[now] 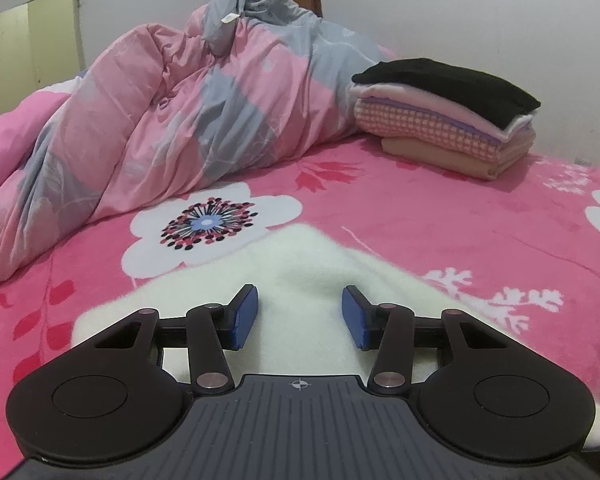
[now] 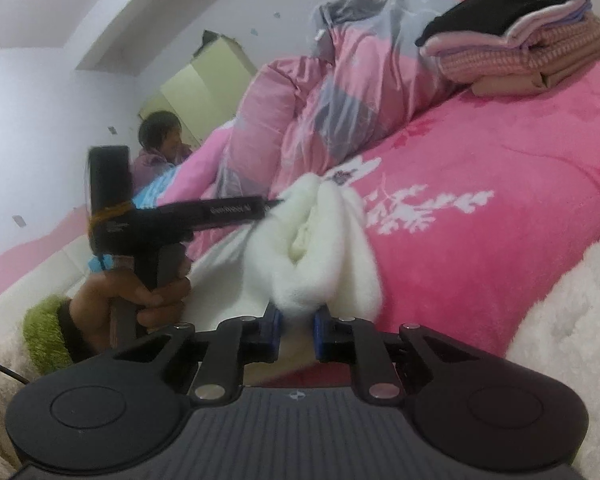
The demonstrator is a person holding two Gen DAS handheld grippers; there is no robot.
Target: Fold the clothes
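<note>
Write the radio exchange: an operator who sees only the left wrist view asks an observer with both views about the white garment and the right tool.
Operator: I see my left tool open over the white garment. Where is the right tool?
Observer: The right tool is shut on a bunched fold of that garment, at its near end.
Operator: Does my left tool touch the cloth?
Observer: From the right wrist view, its fingertip appears to reach the garment's far end.
Operator: What holds my tool?
Observer: A hand grips its handle, with a green fluffy cuff at the wrist.
</note>
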